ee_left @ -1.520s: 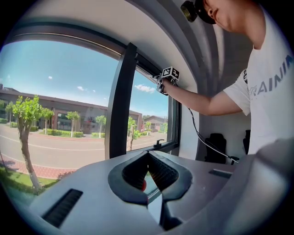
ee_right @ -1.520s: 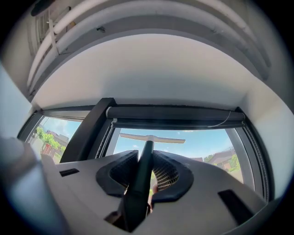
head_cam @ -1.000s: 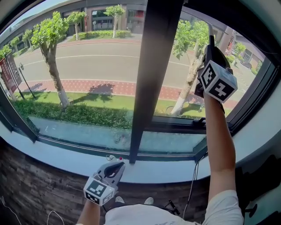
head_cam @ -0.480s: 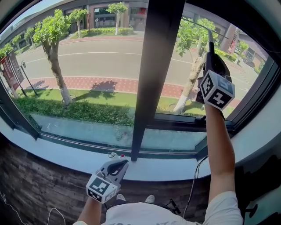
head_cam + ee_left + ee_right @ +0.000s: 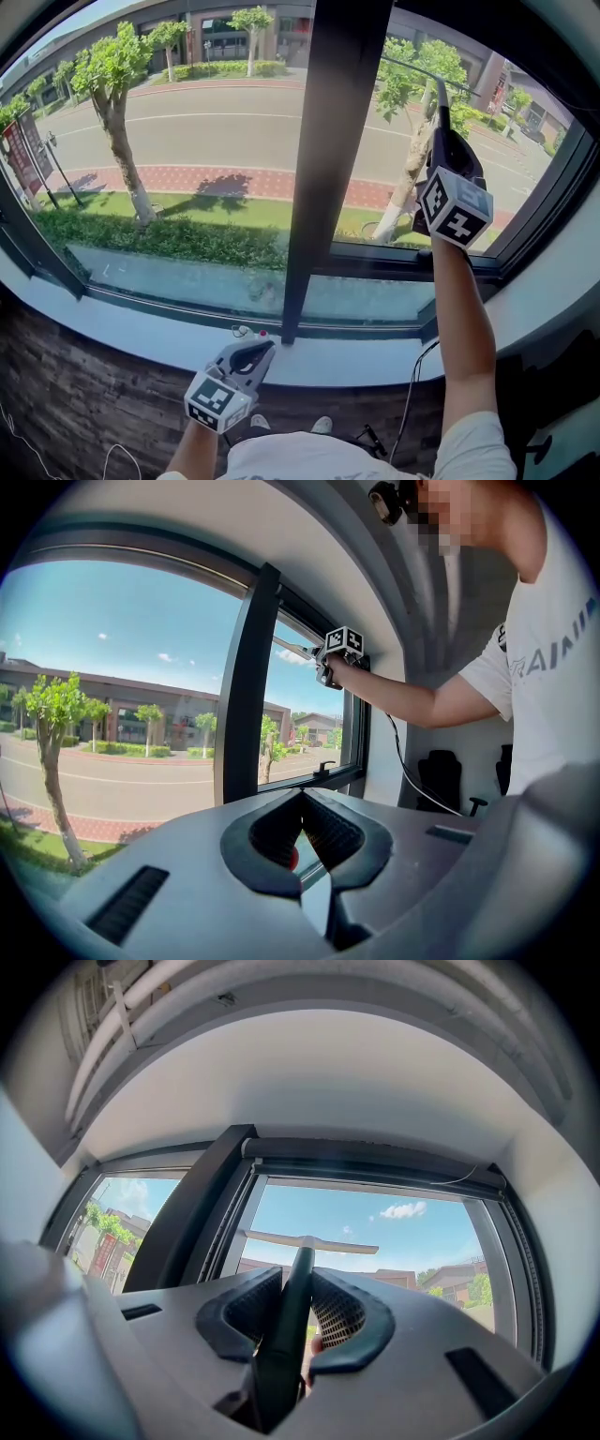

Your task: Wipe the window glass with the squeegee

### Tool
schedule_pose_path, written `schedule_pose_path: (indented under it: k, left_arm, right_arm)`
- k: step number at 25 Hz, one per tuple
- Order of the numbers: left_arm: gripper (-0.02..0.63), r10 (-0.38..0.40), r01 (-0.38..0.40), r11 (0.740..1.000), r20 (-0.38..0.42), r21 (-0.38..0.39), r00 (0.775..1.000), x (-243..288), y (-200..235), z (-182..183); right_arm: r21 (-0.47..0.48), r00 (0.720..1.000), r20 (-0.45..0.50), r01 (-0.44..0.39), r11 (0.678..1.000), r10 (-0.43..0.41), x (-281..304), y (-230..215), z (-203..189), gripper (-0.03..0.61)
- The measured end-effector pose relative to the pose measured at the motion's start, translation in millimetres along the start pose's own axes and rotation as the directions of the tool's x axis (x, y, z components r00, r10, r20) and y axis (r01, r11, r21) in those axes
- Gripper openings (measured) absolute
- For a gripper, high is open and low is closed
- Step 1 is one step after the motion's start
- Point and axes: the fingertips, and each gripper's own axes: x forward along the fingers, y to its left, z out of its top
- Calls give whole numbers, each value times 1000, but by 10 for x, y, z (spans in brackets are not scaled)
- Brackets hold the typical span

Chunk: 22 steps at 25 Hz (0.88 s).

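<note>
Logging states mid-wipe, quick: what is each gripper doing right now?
Left gripper: closed, holding nothing.
Right gripper: closed on the squeegee handle.

squeegee (image 5: 298, 1274) handle base: hidden in jaws | sill item (image 5: 248, 332): too small to identify

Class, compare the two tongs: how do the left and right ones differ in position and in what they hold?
The right tongs are raised high, while the left tongs sit low by the sill. The right tongs are shut on the squeegee handle, while the left tongs are shut on nothing. Both are the same grey make.
</note>
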Motion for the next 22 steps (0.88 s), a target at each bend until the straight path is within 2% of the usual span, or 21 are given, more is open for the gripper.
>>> schedule_pose_path:
  k: [22]
  left_arm:
    - [17,-8,8,1000,-15,-2,1000,88,-26,-36]
  right_arm:
    - [6,995,-92,-30,1000,30,-363,94,-787,100]
